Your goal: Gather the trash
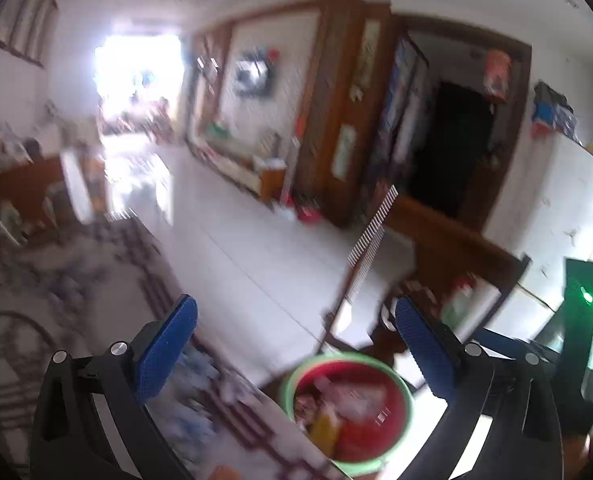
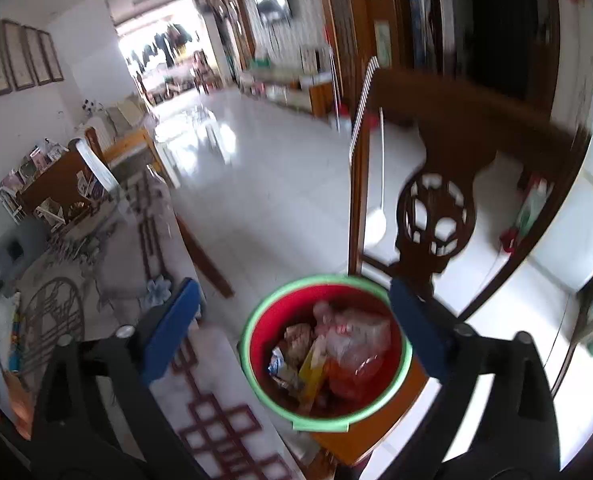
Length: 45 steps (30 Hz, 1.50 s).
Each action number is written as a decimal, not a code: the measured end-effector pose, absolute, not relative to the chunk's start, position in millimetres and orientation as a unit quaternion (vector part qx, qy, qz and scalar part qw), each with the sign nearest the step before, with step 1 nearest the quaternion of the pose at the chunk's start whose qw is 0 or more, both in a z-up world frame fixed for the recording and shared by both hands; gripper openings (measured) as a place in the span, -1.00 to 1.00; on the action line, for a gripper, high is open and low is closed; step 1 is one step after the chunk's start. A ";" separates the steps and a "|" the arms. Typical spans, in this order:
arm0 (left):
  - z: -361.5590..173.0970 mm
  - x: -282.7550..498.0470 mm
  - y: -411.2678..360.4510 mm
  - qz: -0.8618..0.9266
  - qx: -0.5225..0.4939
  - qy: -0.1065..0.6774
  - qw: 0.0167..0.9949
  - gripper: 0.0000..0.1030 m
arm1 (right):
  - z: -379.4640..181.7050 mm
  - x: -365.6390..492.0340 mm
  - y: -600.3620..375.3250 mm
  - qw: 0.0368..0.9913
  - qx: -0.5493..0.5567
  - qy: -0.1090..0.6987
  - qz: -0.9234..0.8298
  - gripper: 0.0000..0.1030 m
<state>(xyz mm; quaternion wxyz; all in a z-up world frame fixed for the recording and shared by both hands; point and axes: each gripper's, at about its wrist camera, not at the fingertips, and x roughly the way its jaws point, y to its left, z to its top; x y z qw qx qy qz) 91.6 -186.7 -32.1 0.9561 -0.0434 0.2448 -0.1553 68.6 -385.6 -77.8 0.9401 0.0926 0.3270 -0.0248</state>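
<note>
It was a home's living-dining room: framed scrolls [image 2: 18, 56], a wall television [image 2: 272, 2], a carved wooden chair [image 2: 436, 208], a refrigerator [image 1: 556, 208].

Trash [image 2: 336, 356] in bucket [image 2: 256, 360], apparently on chair [image 2: 436, 216], table [image 2: 216, 400] left

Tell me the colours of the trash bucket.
Red bucket with a light green rim; clearest in the right wrist view.

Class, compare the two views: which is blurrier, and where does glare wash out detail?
Left wrist view: motion-blurred throughout, even the bucket; the far doorway is blown out white. Right wrist view: sharper, bucket trash readable; glare on the floor, edges smeared.
</note>
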 end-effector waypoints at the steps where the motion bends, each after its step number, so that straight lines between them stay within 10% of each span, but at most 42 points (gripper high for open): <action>1: -28.3 88.6 -182.4 -0.148 -0.039 0.239 0.959 0.84 | -71.1 63.4 -377.6 0.947 0.084 0.308 -0.022 0.91; 45: 2.0 7.8 -26.6 -0.039 -0.094 0.218 0.971 0.85 | -38.5 16.0 -223.1 0.964 0.049 0.257 0.055 0.91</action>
